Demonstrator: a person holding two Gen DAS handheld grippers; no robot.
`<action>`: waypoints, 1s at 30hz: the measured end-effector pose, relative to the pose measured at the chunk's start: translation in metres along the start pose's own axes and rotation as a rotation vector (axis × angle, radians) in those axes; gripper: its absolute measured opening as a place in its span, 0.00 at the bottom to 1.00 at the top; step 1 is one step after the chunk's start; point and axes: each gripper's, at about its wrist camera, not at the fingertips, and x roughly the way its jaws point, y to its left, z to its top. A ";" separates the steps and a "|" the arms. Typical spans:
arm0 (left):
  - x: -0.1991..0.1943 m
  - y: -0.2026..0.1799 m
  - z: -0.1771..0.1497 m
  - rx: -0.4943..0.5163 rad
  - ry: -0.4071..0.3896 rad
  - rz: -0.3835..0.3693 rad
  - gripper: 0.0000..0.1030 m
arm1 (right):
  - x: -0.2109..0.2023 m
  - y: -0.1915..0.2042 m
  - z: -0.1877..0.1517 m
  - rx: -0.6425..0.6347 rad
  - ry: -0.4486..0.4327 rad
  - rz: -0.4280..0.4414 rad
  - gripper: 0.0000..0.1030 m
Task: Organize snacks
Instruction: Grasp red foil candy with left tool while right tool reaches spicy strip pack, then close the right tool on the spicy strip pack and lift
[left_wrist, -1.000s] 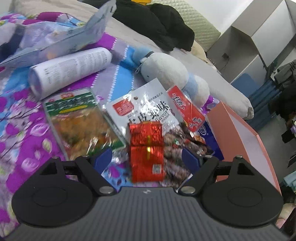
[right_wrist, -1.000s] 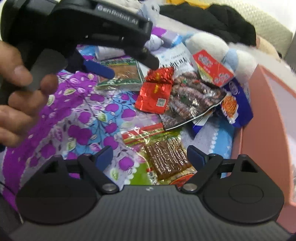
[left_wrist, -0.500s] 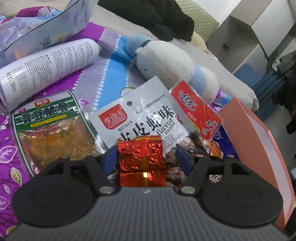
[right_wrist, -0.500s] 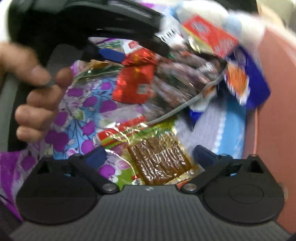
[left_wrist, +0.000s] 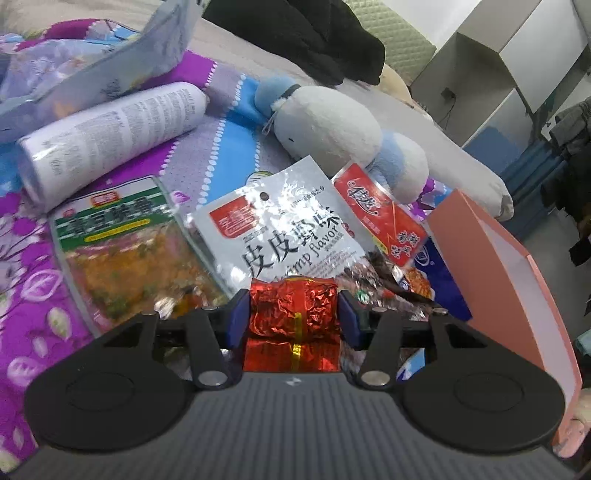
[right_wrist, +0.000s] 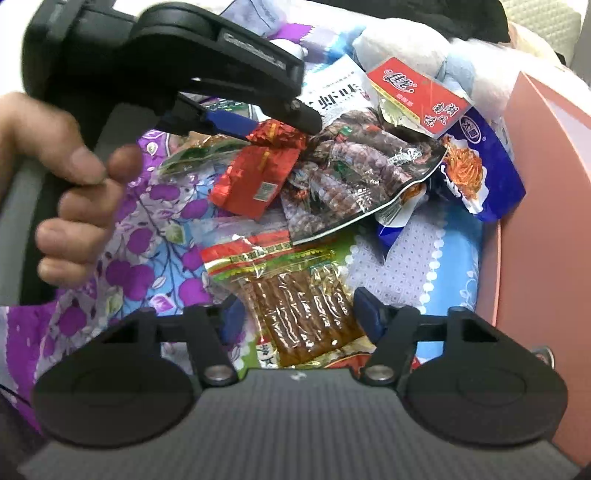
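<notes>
Snack packets lie piled on flowered bedding beside a pink box (left_wrist: 517, 280). In the left wrist view my left gripper (left_wrist: 293, 317) is closing, and its blue pads touch both sides of the crumpled top of a red foil packet (left_wrist: 295, 345). The right wrist view shows that packet (right_wrist: 255, 177) lying on the pile, with the left gripper's blue finger (right_wrist: 229, 120) at its top end. My right gripper (right_wrist: 299, 317) is also closing. A clear packet of brown strips (right_wrist: 291, 288) lies flat between its pads, which stand at its edges without visibly squeezing it.
A silver shrimp-flavour packet (left_wrist: 280, 229), a green packet (left_wrist: 129, 251), a red-and-yellow packet (left_wrist: 384, 218) and a blue packet (right_wrist: 476, 166) crowd the pile. Behind lie a white spray can (left_wrist: 110, 136) and a plush toy (left_wrist: 325, 122). A person's hand (right_wrist: 74, 192) holds the left gripper.
My left gripper has moved forward over the red foil packet and narrowed its jaws onto it. My right gripper's jaws widened, then narrowed around the brown-strip packet.
</notes>
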 end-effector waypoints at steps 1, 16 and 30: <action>-0.007 0.001 -0.002 -0.004 -0.001 0.003 0.55 | -0.002 0.002 -0.001 0.001 0.002 -0.001 0.60; -0.103 0.021 -0.082 -0.117 0.017 0.056 0.55 | -0.043 0.028 -0.028 -0.004 -0.028 -0.051 0.26; -0.140 0.034 -0.115 -0.105 0.062 0.145 0.56 | -0.053 0.052 -0.026 0.080 -0.023 0.018 0.26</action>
